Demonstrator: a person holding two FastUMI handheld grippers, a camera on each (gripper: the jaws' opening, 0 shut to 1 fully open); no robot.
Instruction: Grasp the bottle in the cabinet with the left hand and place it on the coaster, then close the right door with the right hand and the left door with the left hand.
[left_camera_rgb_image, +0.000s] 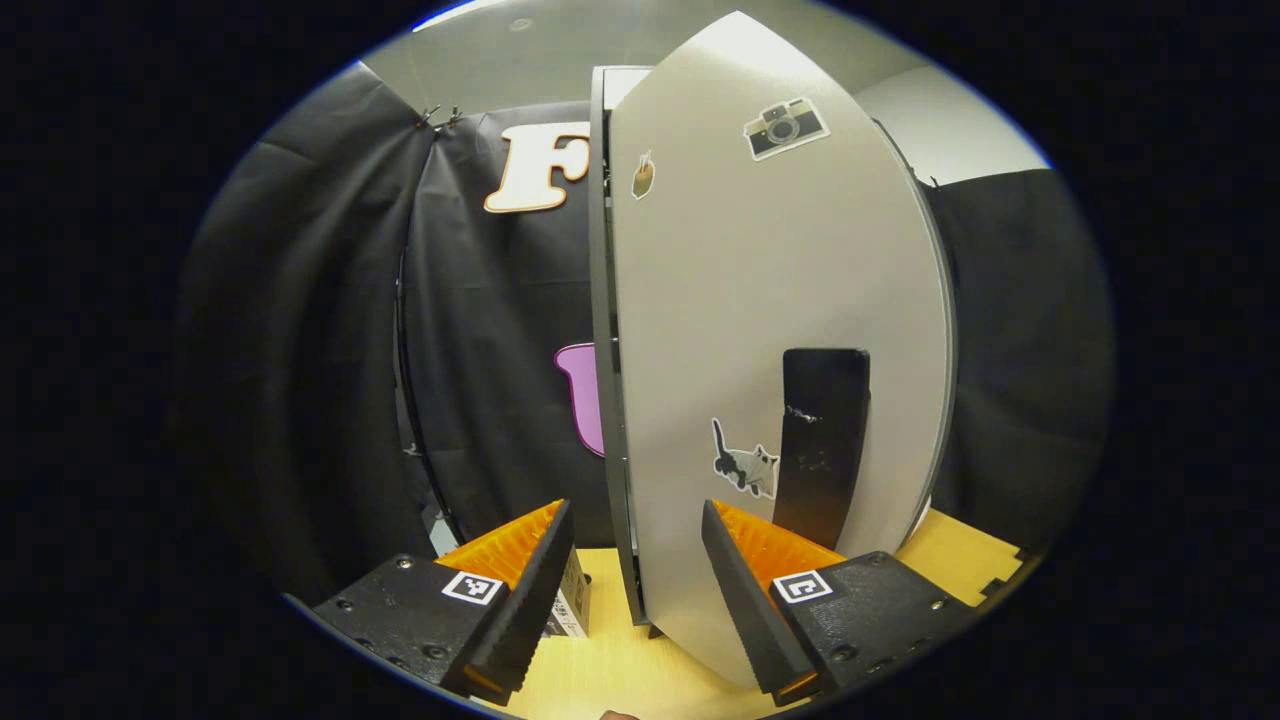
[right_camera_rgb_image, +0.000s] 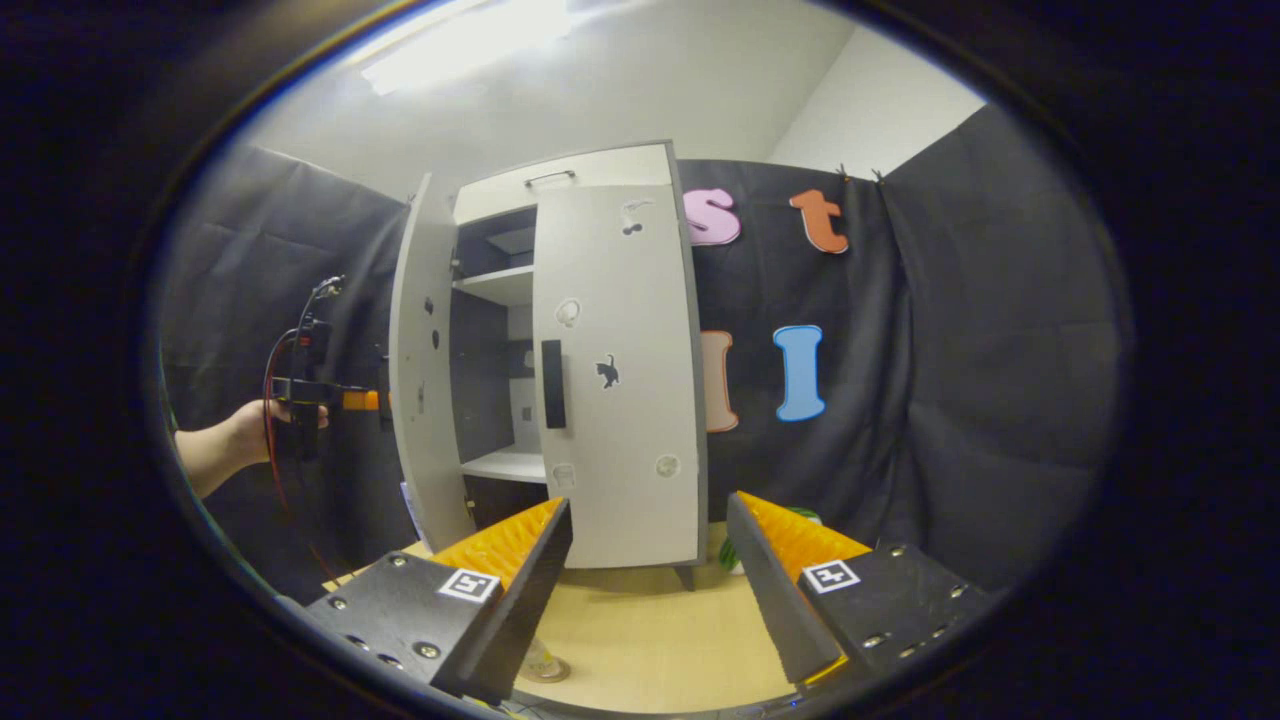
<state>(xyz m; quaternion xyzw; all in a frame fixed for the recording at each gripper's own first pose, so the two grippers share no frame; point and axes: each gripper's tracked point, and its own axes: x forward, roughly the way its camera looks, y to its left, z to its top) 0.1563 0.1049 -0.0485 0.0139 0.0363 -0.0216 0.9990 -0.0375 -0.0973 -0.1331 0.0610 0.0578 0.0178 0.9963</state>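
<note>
Nearest you in the left gripper view, your left gripper (left_camera_rgb_image: 635, 590) stands wide open with nothing between its ridged fingers (left_camera_rgb_image: 535, 590), low over the pale wooden tabletop (left_camera_rgb_image: 620, 670). Just ahead, the left door (left_camera_rgb_image: 770, 330) of the cabinet stands ajar and edge-on to you: a smooth, flat grey panel with a black slab handle (left_camera_rgb_image: 822, 445), a cat sticker (left_camera_rgb_image: 745, 465) beside it and a camera sticker (left_camera_rgb_image: 785, 127) near the top. Wrinkled black cloth (left_camera_rgb_image: 300, 350) hangs behind it.

In the right gripper view, your right gripper (right_camera_rgb_image: 650, 590) is likewise spread wide and empty above the same tabletop (right_camera_rgb_image: 650, 640). By the tip of its left finger, a clear bottle (right_camera_rgb_image: 542, 662) rests on a round coaster (right_camera_rgb_image: 556, 673); most of it is hidden. Farther back, the grey cabinet (right_camera_rgb_image: 560, 175) shows its right door (right_camera_rgb_image: 620, 380) closed or nearly so, with a black handle (right_camera_rgb_image: 552, 383), and its left door (right_camera_rgb_image: 418, 370) swung out, baring white shelves (right_camera_rgb_image: 500, 285). Beyond that door, your hand (right_camera_rgb_image: 265, 420) holds the left gripper (right_camera_rgb_image: 365, 400) against it.
</note>
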